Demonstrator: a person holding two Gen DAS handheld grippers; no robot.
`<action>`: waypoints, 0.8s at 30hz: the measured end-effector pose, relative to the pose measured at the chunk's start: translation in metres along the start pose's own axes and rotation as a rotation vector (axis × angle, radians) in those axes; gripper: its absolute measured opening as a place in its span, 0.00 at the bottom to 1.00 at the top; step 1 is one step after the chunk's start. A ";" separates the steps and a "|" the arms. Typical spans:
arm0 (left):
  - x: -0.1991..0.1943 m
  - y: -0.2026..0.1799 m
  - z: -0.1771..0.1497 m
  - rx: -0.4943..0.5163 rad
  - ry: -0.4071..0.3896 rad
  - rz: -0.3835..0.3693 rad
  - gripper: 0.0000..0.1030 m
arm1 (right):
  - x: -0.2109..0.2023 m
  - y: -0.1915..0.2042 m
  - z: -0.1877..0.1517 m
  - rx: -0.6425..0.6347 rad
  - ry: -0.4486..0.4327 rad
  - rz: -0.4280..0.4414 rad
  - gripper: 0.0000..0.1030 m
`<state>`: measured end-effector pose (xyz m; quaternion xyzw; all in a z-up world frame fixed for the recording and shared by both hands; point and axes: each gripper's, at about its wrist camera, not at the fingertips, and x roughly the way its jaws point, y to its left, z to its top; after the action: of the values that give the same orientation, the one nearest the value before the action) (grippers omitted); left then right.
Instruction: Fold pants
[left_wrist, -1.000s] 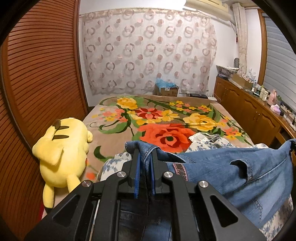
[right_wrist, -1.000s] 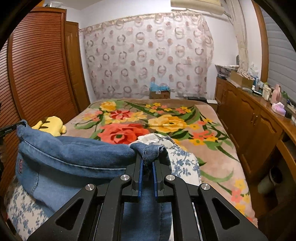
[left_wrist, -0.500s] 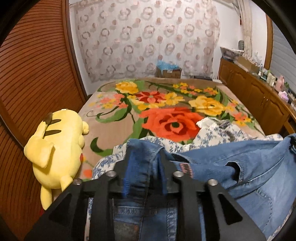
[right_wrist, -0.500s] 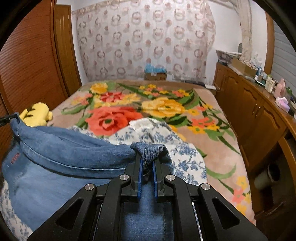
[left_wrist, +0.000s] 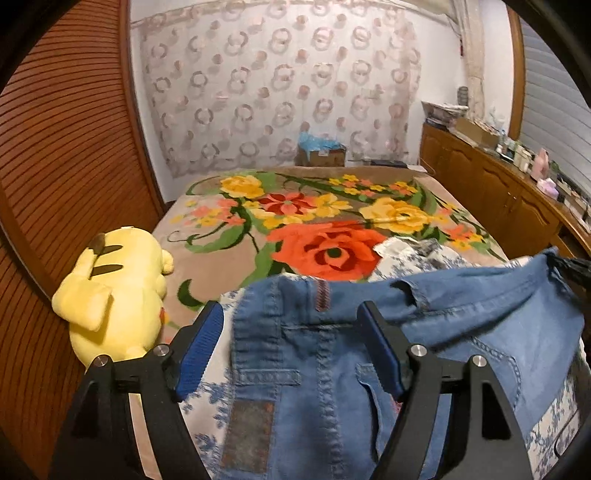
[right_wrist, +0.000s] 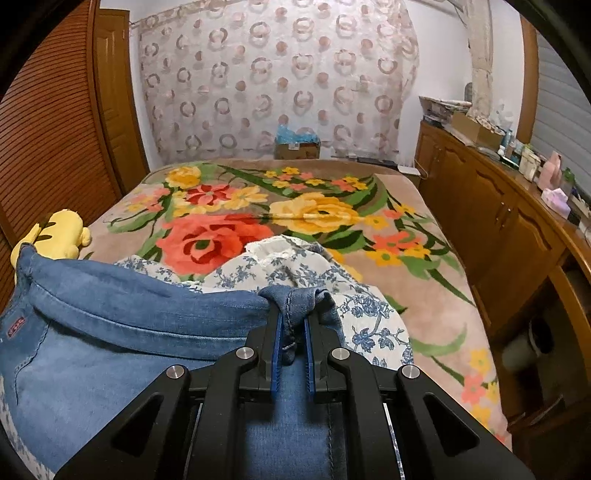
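Blue denim jeans (left_wrist: 332, 369) lie across the near end of the bed, waistband toward the cameras' far side, back pocket and a worn leather patch showing in the left wrist view. The waistband runs taut from the left side over to the right gripper (right_wrist: 293, 345), whose blue-padded fingers are pinched tight on a bunched corner of the denim; the fabric sticks up in a small fold above the fingertips. The left gripper (left_wrist: 291, 350) stands wide apart, its jaws on either side of the waistband corner, pads not touching the cloth so far as can be seen; the denim sits loose between them. Under the jeans lies a white garment with a blue floral print (right_wrist: 314, 273), rumpled, one edge with lace trim poking out toward the middle of the bed. Beneath both, a tan blanket with large red and yellow flowers (left_wrist: 325, 214) covers the bed. A yellow Pikachu plush (left_wrist: 114, 291) lies at the bed's left edge, close against the slatted wooden wardrobe doors (left_wrist: 66, 147). At the far wall hangs a sheer curtain with ring pattern (right_wrist: 277, 74), a cardboard box (right_wrist: 297, 149) below it. A wooden cabinet (right_wrist: 491, 221) with cluttered top runs along the right side.
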<state>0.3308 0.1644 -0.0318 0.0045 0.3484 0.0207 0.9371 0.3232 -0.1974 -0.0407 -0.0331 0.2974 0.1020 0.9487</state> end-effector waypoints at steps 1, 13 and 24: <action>0.001 -0.003 -0.001 0.003 0.004 -0.006 0.73 | 0.000 0.000 0.000 0.003 0.006 -0.010 0.18; -0.006 -0.039 -0.033 0.033 0.038 -0.097 0.73 | -0.066 -0.018 -0.031 0.040 -0.012 0.037 0.38; -0.025 -0.040 -0.067 0.022 0.067 -0.097 0.73 | -0.111 -0.036 -0.091 0.081 0.069 0.051 0.38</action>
<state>0.2690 0.1232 -0.0673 -0.0031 0.3795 -0.0285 0.9248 0.1911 -0.2631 -0.0514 0.0095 0.3346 0.1127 0.9355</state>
